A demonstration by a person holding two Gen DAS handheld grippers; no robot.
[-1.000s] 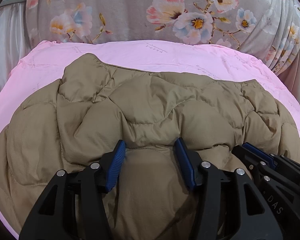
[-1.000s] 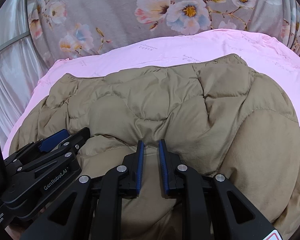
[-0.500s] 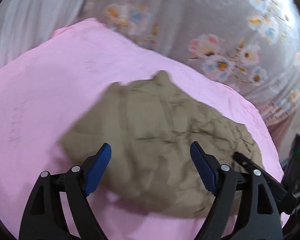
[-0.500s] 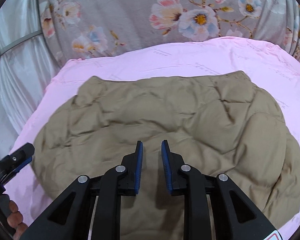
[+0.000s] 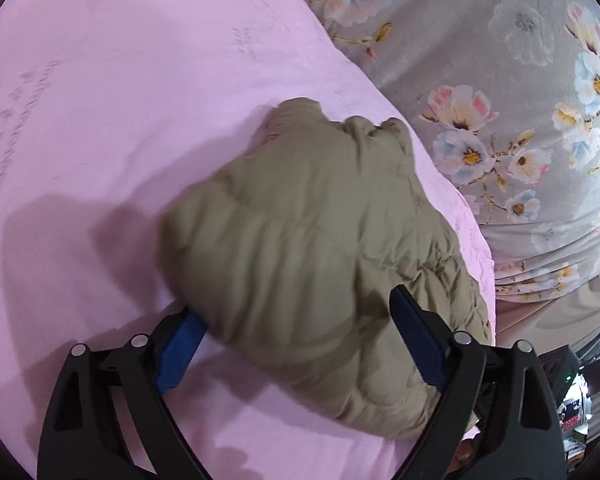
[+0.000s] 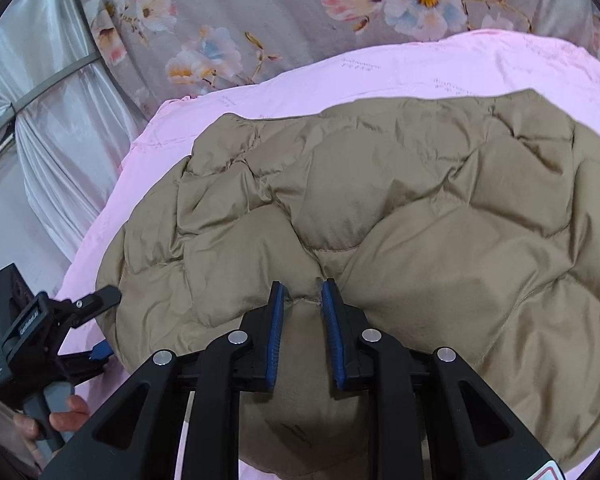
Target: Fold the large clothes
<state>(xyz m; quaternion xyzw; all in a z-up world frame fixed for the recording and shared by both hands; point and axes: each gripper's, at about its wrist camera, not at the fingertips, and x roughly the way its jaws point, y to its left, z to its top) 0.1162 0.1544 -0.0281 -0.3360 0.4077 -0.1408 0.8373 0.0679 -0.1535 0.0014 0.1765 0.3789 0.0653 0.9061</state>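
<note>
A tan quilted puffer jacket (image 6: pixel 400 208) lies folded on a pink sheet (image 6: pixel 440 64). My right gripper (image 6: pixel 302 292) is shut on a pinch of the jacket's near edge. My left gripper (image 5: pixel 296 312) is open wide at the jacket's left end, its jaws on either side of the puffy edge (image 5: pixel 300 240) without closing on it. The left gripper also shows at the lower left of the right wrist view (image 6: pixel 100 320), at the jacket's left side, held by a hand.
A grey floral cover (image 5: pixel 500 80) hangs behind the pink sheet (image 5: pixel 100 100). A silver-grey curtain (image 6: pixel 40 100) hangs at the left. Dark equipment with small lights (image 5: pixel 572 384) stands at the far right of the left wrist view.
My left gripper let go of the jacket's near edge, opened wide, and swung round to the jacket's left end. My right gripper kept its pinch and pulled back a little.
</note>
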